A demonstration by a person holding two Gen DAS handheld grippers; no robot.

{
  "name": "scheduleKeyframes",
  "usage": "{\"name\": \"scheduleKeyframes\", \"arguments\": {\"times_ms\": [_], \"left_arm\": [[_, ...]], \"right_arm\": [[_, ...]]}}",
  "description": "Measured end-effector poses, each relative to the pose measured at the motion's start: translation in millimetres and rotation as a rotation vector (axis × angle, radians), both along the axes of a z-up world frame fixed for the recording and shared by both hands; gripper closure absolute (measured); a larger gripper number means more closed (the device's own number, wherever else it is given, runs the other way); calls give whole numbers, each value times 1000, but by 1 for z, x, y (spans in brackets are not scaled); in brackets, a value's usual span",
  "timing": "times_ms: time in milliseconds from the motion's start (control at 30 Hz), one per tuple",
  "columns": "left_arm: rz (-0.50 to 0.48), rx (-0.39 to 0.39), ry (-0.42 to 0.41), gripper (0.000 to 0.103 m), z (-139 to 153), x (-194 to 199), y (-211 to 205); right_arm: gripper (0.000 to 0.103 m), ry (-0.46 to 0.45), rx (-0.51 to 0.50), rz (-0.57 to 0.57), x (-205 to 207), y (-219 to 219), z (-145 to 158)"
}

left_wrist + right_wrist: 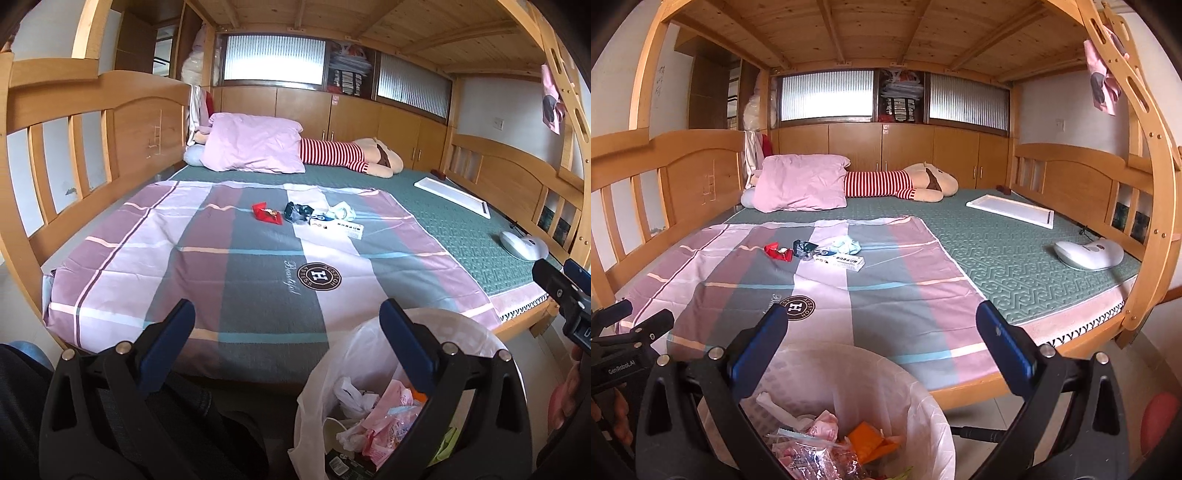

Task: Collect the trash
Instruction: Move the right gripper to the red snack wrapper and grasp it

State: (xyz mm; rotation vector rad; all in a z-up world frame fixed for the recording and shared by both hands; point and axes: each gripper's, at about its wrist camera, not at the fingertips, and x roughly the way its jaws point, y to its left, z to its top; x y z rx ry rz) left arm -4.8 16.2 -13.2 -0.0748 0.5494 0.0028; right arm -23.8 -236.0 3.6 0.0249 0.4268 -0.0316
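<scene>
Soft daylight through the ribbed glass panels [275,59] at the back lights both views evenly; shadows stay faint. Fisheye distortion bows the bed frame [646,162], and dark vignetting rounds the corners.

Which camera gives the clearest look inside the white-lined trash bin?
The right wrist view: the white-lined trash bin sits centred, its opening mostly visible. In the left wrist view it sits lower right, partly behind a finger.
</scene>
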Motion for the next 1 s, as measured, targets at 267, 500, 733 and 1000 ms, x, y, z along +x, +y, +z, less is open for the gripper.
{"name": "scheduleKeyframes", "arguments": {"times_ms": [267, 500, 733, 1000], "left_arm": [[0, 2, 21, 4, -4, 3, 0], [8, 54, 48, 4, -13, 36, 12], [136, 10, 117, 4, -30, 134, 64], [327, 31, 181, 5, -75, 201, 133]], "right_arm": [[3, 16, 24, 13, 5, 0, -1], [3, 30, 80, 89, 37, 4, 16], [3, 138, 118, 146, 145, 26, 31], [19, 318, 214, 277, 306, 106, -7]]}}
